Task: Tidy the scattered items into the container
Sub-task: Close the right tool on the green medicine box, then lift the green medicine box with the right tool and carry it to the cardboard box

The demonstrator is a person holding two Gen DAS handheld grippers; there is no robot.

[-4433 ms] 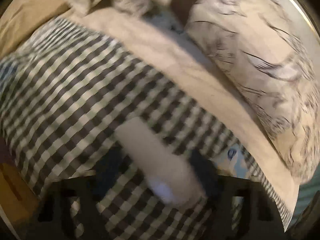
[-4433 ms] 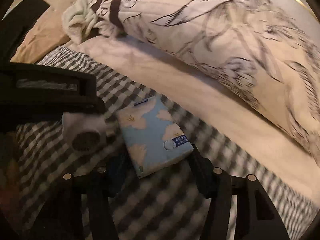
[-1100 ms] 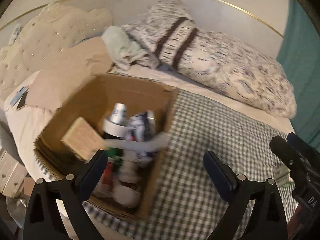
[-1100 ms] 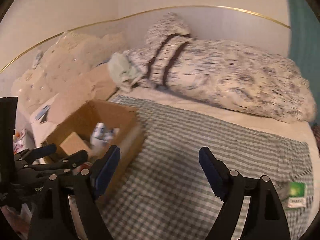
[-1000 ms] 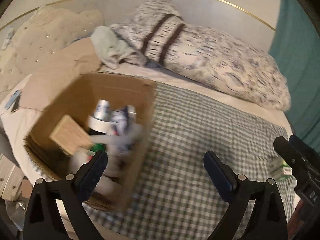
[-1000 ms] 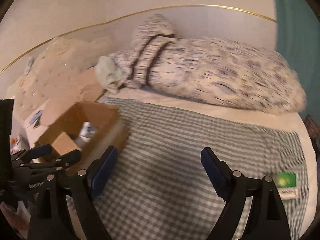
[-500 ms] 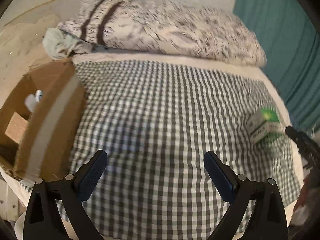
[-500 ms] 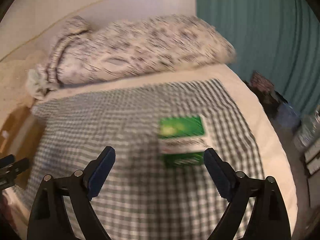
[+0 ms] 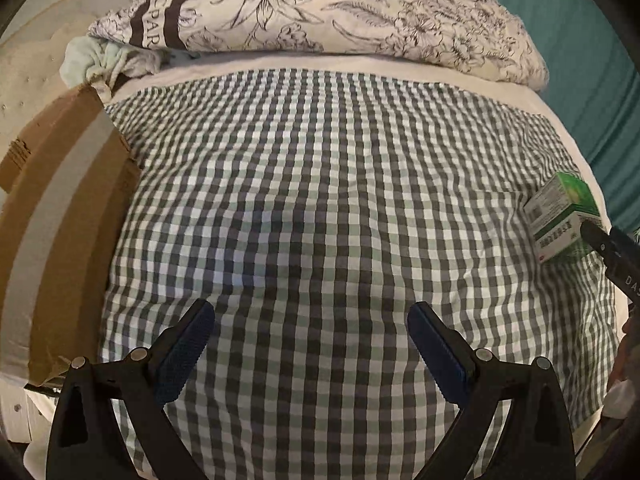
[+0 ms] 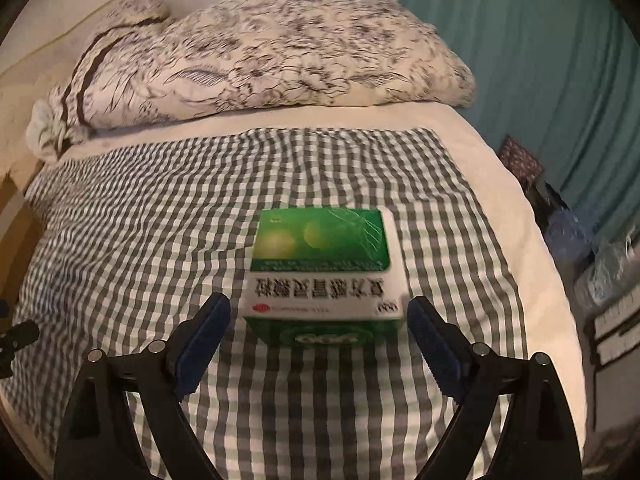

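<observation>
The right gripper [image 10: 319,322] is framing the green medicine box [image 10: 323,268] with spread fingers, probably lining up a grasp; the left gripper [image 9: 310,338], also spread, is idling over the gingham bedspread [image 9: 320,168].

Your green-and-white medicine box [image 10: 323,272] lies flat on the bed's checked cloth, its green printed face up and a white band of dark characters facing you upside down, closed and undented. Your cardboard box [image 9: 56,208] sits at the cloth's left edge, well apart from it, showing you a brown side with pale tape.
</observation>
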